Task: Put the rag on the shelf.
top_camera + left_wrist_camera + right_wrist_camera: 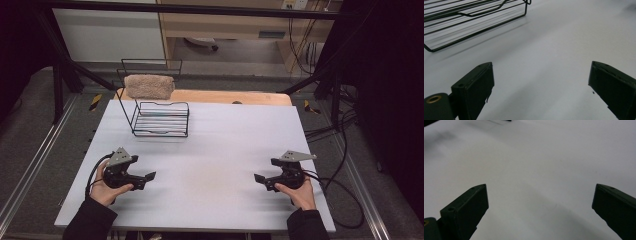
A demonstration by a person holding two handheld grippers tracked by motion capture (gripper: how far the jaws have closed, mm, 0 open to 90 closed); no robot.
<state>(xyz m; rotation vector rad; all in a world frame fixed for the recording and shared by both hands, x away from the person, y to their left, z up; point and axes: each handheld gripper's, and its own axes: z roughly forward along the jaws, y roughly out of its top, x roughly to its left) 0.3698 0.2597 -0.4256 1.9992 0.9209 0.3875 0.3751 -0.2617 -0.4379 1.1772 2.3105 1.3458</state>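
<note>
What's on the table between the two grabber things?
Nothing. In the high view, the white table is bare between the left gripper and the right gripper. The wire rack stands farther back.

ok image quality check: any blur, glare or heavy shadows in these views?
High view: sharp, evenly lit, room edges dark, no glare on the table. Left gripper view: wire rack casts a soft shadow; jaws slightly soft. Right gripper view: dim and murky, with a broad soft shadow ahead of the jaws.

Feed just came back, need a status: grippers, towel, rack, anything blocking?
Left gripper and right gripper open, empty, low over table. Towel draped on top of wire rack, far left. Nothing between.
</note>
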